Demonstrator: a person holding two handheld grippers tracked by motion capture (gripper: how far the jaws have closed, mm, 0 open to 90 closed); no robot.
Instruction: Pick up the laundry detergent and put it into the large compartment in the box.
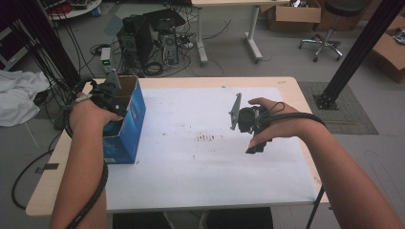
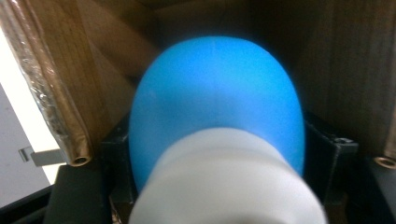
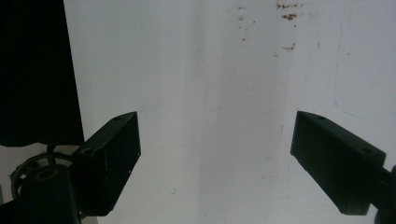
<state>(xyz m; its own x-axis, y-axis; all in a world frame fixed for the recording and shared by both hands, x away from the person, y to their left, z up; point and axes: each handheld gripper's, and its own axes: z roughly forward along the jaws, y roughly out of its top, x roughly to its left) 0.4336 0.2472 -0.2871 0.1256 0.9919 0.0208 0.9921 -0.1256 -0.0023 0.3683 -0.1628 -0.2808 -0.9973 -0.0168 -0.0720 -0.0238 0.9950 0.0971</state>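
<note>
Step in hand, as judged: handling a blue-and-white object [image 2: 215, 135] inside the blue cardboard box [image 1: 125, 125], which stands at the left edge of the desk [image 1: 200, 167], left of centre in the high view.

The left claw [image 1: 109, 98] reaches into the open top of the box. In the left gripper view the object sits between its jaws, blue rounded end pointing deeper into the box, brown inner walls around it; the claw is clenched on it.

The right claw [image 3: 215, 154] hangs over bare white desk surface at centre right of the high view, jaws released and wide apart, holding nothing.

Next move, as judged: either a straight lift clear of the box walls, or release at the bottom.
</note>
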